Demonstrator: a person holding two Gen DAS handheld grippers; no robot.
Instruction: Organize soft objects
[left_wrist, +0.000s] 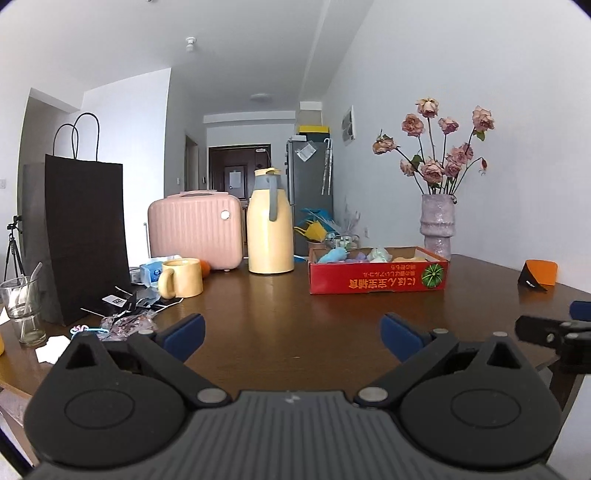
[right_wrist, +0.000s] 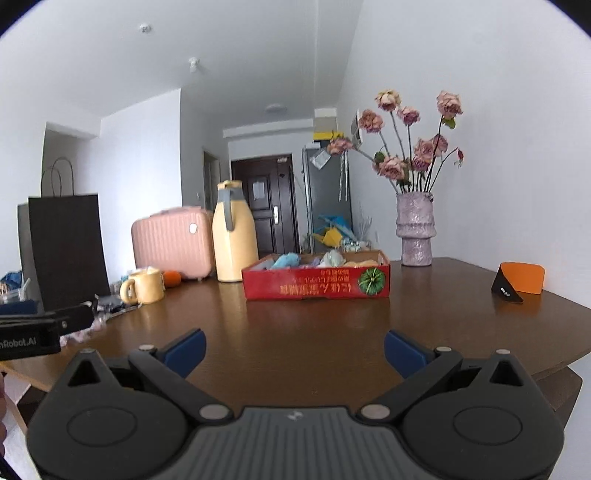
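Observation:
A shallow red cardboard box (left_wrist: 376, 280) stands on the brown table (left_wrist: 280, 314), also in the right wrist view (right_wrist: 316, 284). It holds several soft toys: a blue one (left_wrist: 332, 254), a purple one (left_wrist: 356, 257), a pale green one (left_wrist: 378, 253) and a yellow one. My left gripper (left_wrist: 293, 338) is open and empty, low over the table's near side, well short of the box. My right gripper (right_wrist: 294, 350) is open and empty too, beside the left. Each gripper's edge shows in the other's view.
Behind the box stand a yellow thermos jug (left_wrist: 269, 225), a pink case (left_wrist: 195, 229) and a vase of dried roses (left_wrist: 437, 225). At left are a yellow mug (left_wrist: 181, 277), a black paper bag (left_wrist: 83, 236), a glass (left_wrist: 22, 306) and small clutter. An orange card (left_wrist: 539, 275) stands right.

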